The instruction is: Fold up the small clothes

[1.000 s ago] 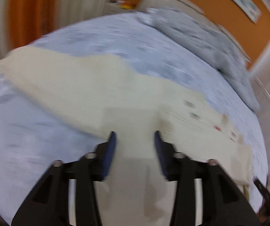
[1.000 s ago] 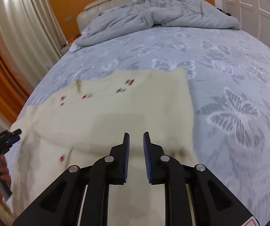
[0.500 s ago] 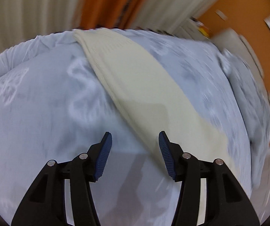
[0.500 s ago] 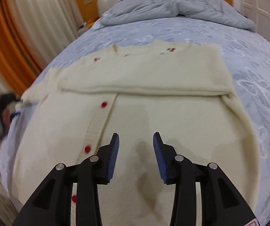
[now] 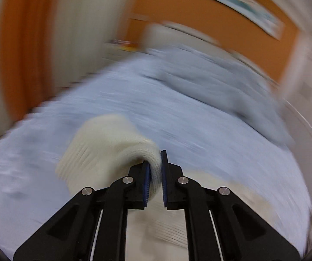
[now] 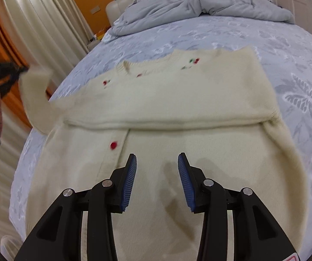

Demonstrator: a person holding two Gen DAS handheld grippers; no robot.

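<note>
- The left hand-held gripper (image 5: 155,174) has black angular arms and ribbed blue pads; its jaws have just closed and now pinch the ribbed cuff of a cream knit sleeve (image 5: 103,150), which bulges out to the left of the pads as a soft tube.
- That view is heavily blurred; pale blue bedding lies behind the sleeve.
- The right hand-held gripper (image 6: 157,180) is released, its jaws having just been opening, with nothing between the blue pads; it hangs over the lower front panel of the cream cardigan (image 6: 177,100).
- The cardigan lies flat on the bed (image 6: 297,69), its upper part folded across in a thick band, with round red buttons along the placket and small red and green embroidery near the neckline.
- The bedsheet is light blue with a white butterfly print.
- A rumpled grey duvet (image 6: 199,2) sits by the padded headboard.
</note>
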